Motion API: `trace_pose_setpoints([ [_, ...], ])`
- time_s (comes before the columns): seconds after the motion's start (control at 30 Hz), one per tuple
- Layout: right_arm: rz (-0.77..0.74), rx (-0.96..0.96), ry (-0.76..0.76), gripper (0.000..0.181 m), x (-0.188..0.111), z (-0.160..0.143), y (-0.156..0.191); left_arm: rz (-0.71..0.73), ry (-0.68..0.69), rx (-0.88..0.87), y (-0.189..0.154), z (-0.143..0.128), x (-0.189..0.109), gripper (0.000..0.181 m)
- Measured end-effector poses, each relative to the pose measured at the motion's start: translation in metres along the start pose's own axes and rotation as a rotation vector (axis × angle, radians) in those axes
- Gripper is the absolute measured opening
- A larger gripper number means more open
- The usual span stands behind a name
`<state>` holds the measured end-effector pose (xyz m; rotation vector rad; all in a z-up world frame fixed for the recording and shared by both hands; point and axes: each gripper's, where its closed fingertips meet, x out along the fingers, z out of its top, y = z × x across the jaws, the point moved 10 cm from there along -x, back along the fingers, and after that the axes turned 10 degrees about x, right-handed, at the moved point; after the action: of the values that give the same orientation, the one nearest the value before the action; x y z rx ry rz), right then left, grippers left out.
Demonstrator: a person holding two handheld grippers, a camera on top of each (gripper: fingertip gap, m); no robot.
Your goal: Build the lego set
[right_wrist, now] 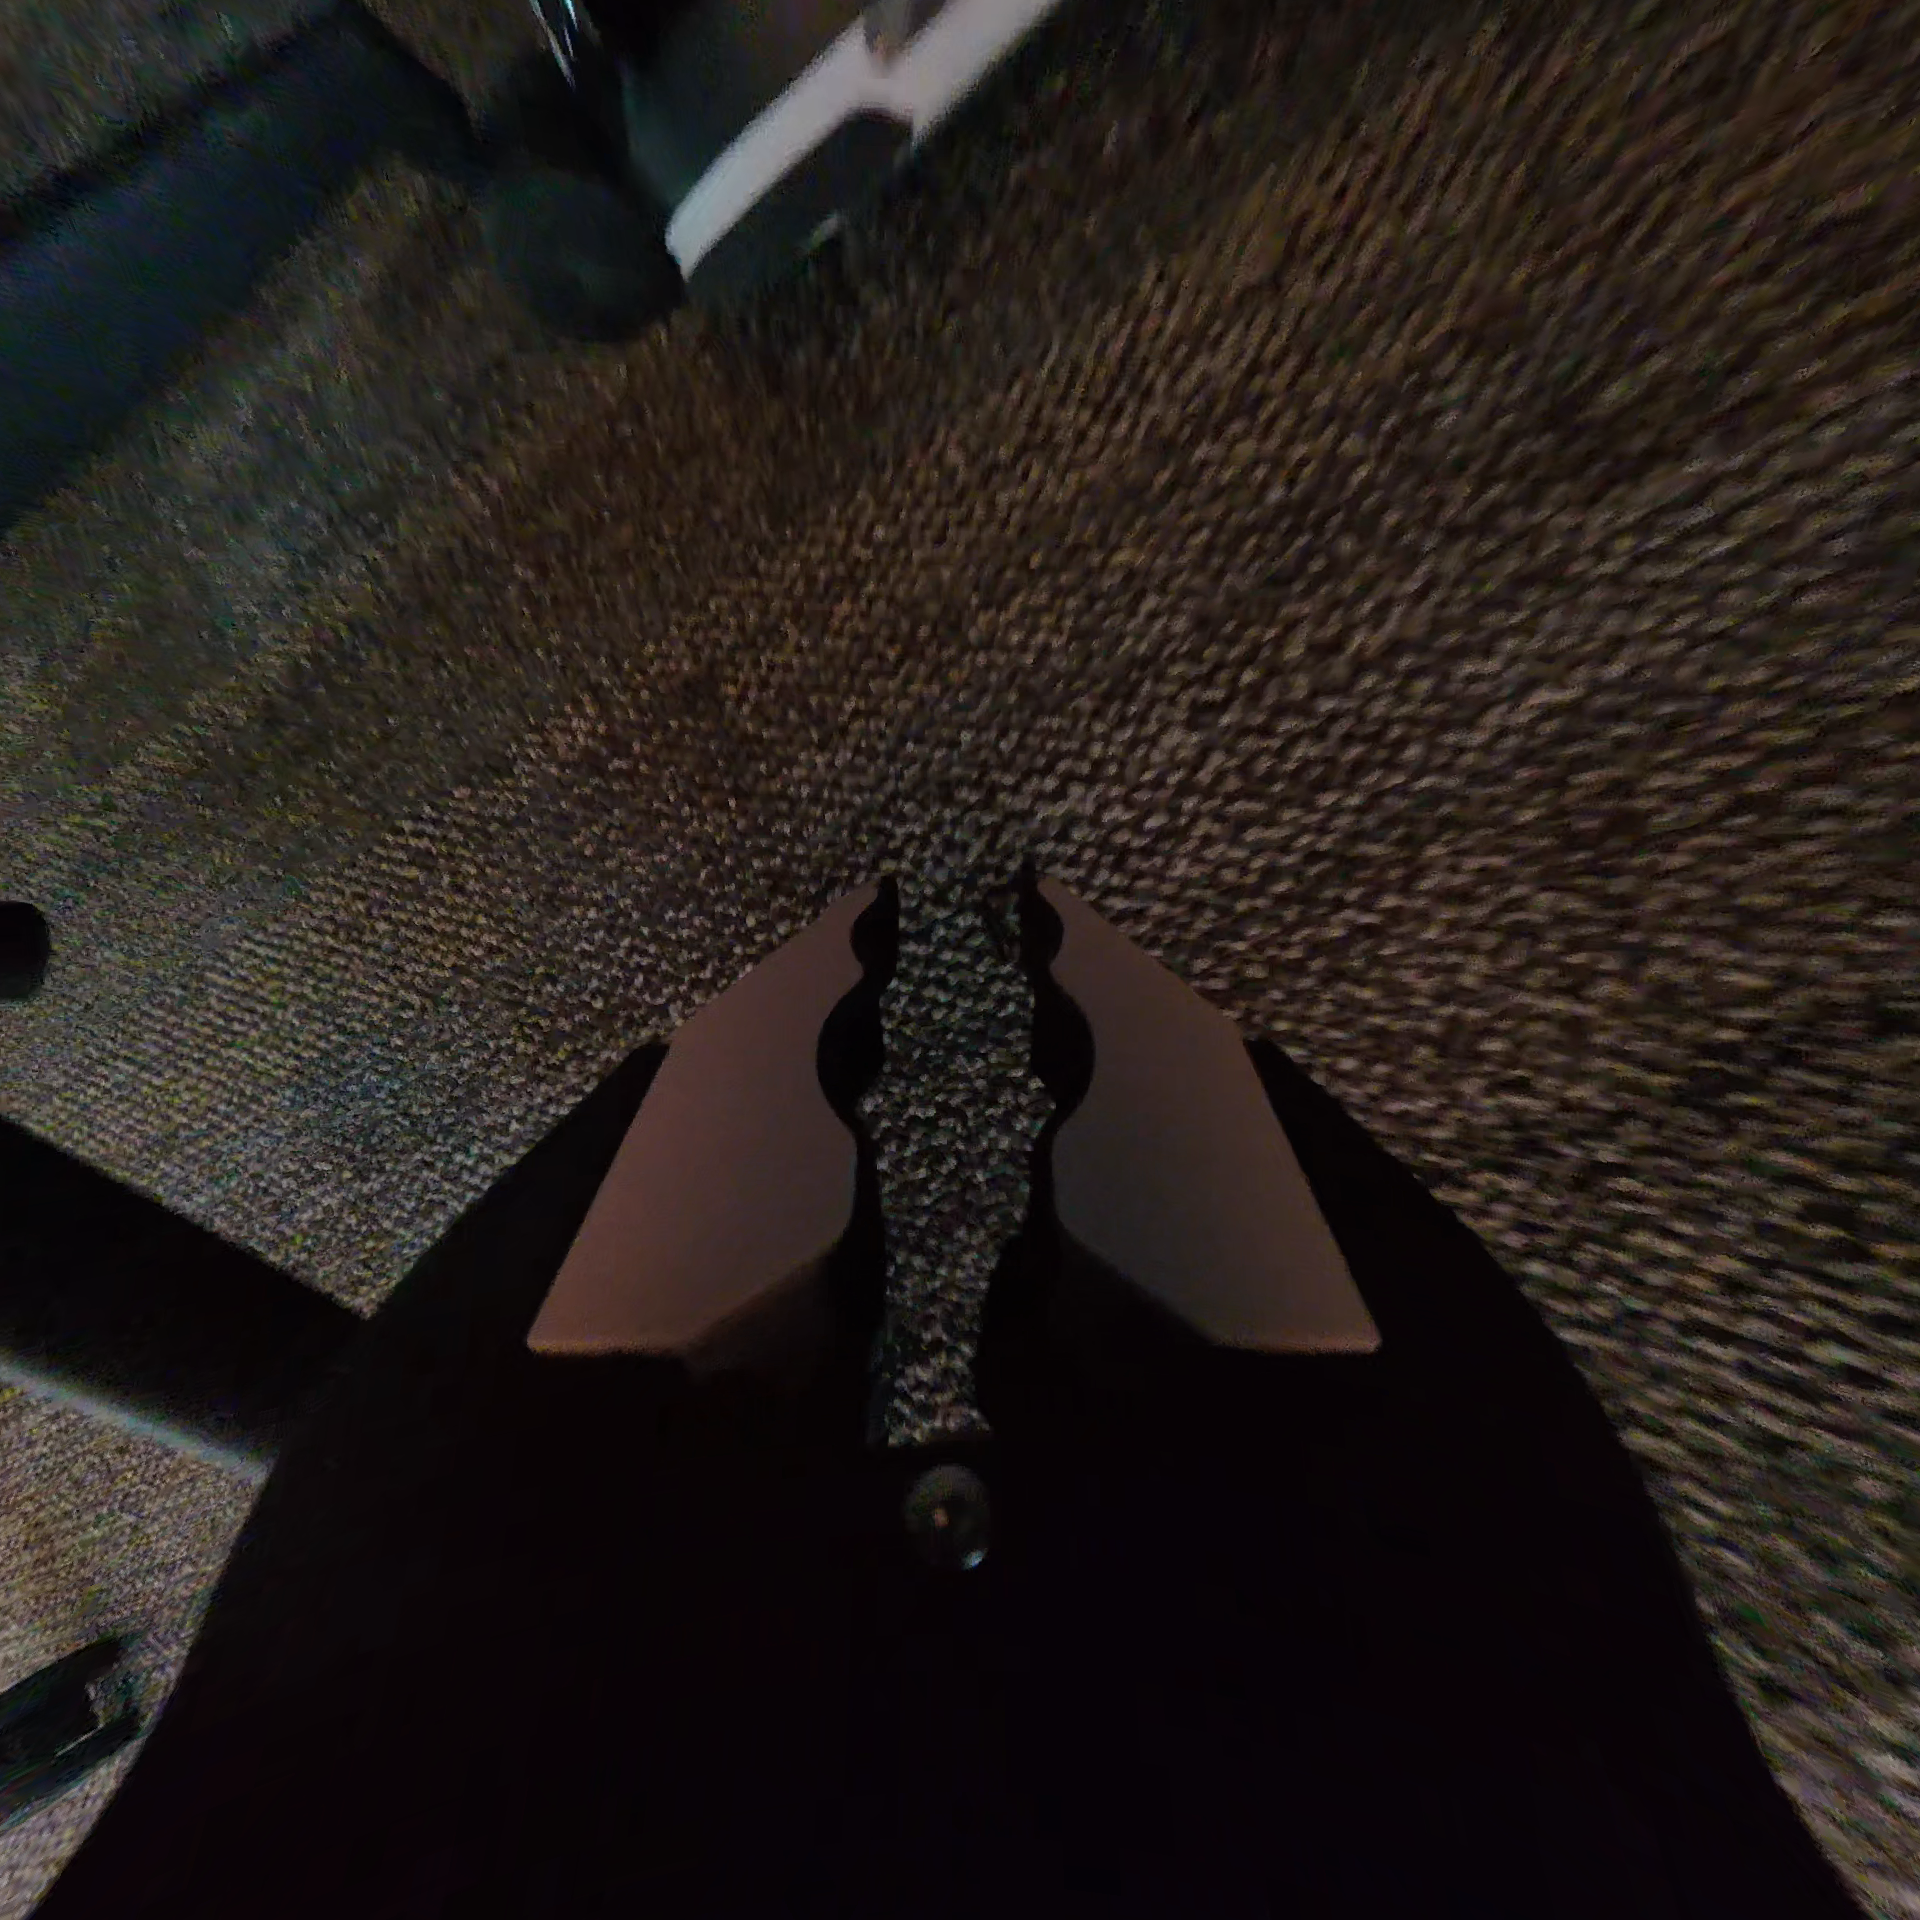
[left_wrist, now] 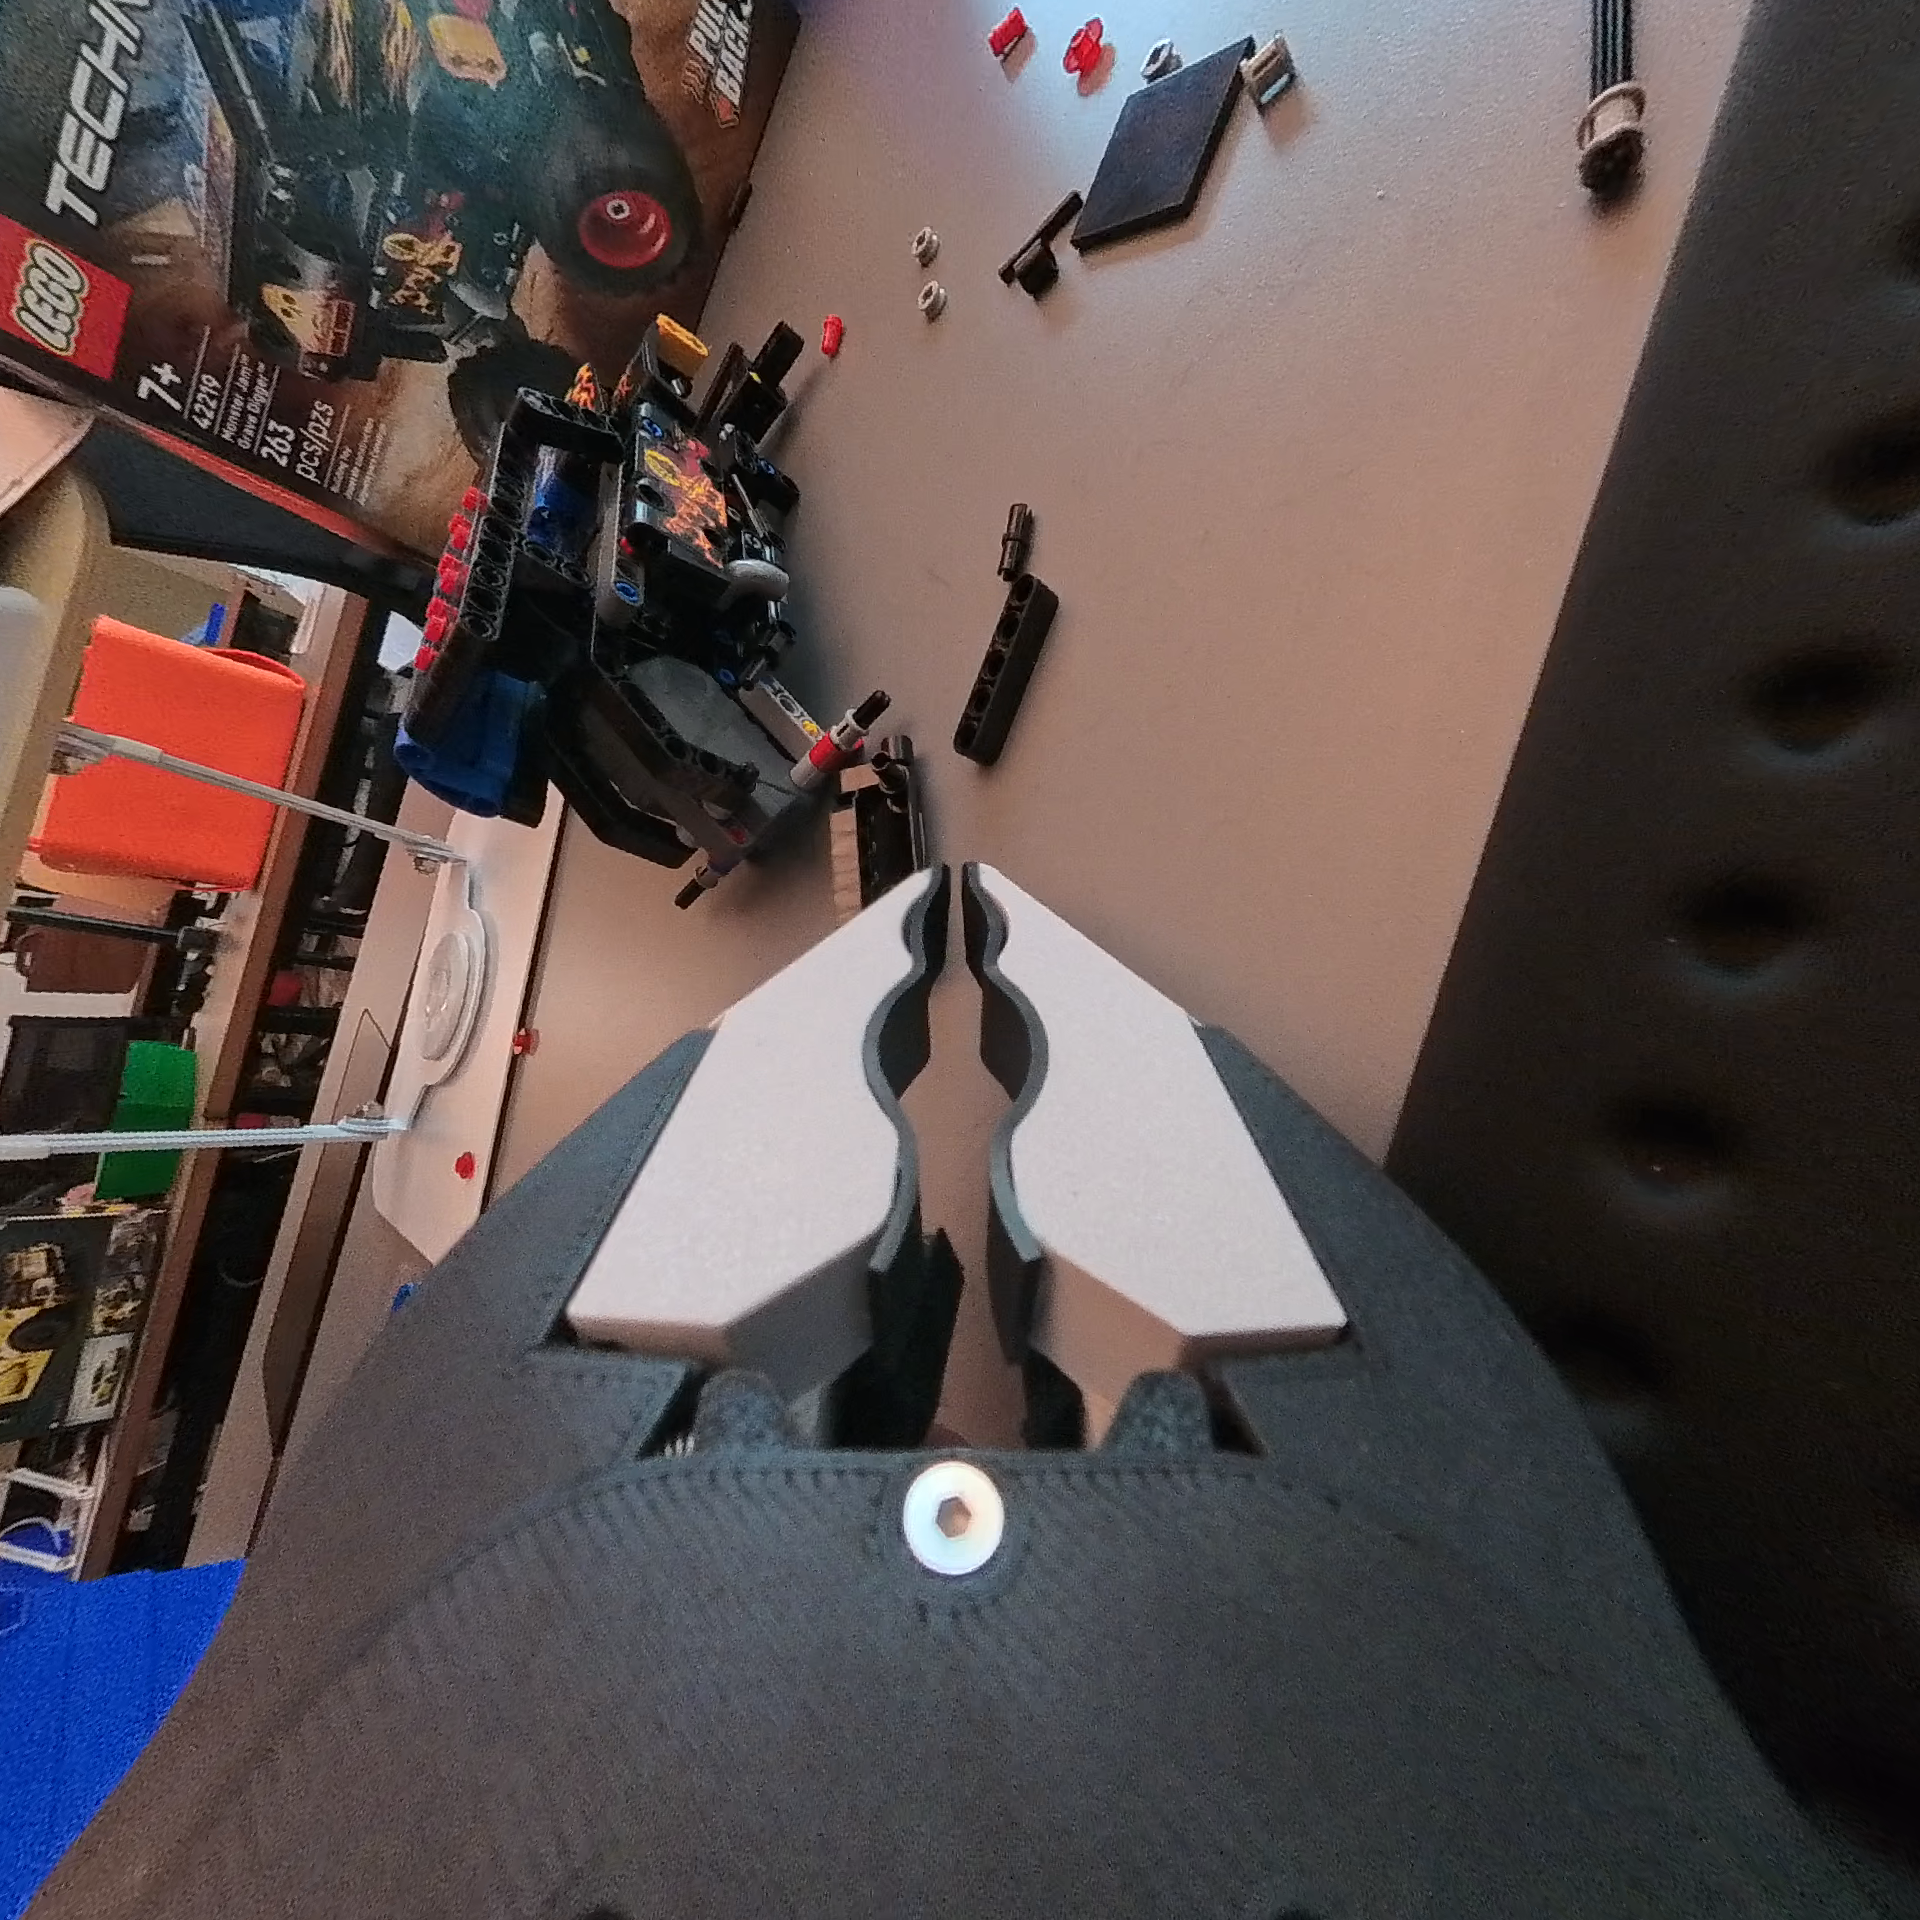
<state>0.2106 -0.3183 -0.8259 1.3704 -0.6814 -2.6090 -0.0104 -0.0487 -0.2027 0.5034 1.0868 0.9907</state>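
We see an orange bin (left_wrist: 171, 753) and a green bin (left_wrist: 145, 1117) on shelves at the left, blue cloth (left_wrist: 94, 1704) below them, and speckled carpet (right_wrist: 1143, 520) underfoot.

Left tool (left_wrist: 956, 883) nearly closed, empty; right tool (right_wrist: 958, 894) parted, empty.

Pale tabletop (left_wrist: 1195, 623) carries whole spread. Half-built black truck chassis (left_wrist: 634, 623) with flame stickers near set box (left_wrist: 343, 218). Black five-hole beam (left_wrist: 1006, 670) just beside chassis, short black pin (left_wrist: 1014, 537) at its end. Farther off: flat black panel (left_wrist: 1158, 145), two red bits (left_wrist: 1047, 44), two grey bushes (left_wrist: 928, 272), tan connector (left_wrist: 1610, 135). Right wrist view: only speckled carpet floor (right_wrist: 1143, 571), blurry.
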Motion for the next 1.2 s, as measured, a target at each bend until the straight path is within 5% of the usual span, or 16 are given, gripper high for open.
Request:
trace_pose_setpoints([
  [0.13, -0.015, -0.001, 0.057, 0.025, 0.039, -0.024, -0.01, -0.013, -0.004, -0.009, 0.0, 0.0, 0.0, 0.001],
  [0.47, 0.042, -0.118, 0.123, 0.015, 0.077, -0.033, -0.019, 0.009, 0.005, 0.012, 0.0, 0.0, 0.0, 0.002],
  [0.57, 0.052, -0.128, 0.103, 0.009, 0.078, -0.034, -0.023, 0.008, 0.009, 0.011, 0.0, 0.0, 0.0, 0.002],
  [0.83, 0.029, -0.377, 0.086, 0.029, 0.077, -0.043, -0.013, 0.004, 0.008, 0.012, -0.001, 0.0, 0.0, 0.001],
  [1.2, -0.046, -0.522, 0.105, 0.018, 0.076, -0.048, -0.004, 0.0, 0.008, 0.018, -0.001, 0.001, 0.0, 0.0],
])
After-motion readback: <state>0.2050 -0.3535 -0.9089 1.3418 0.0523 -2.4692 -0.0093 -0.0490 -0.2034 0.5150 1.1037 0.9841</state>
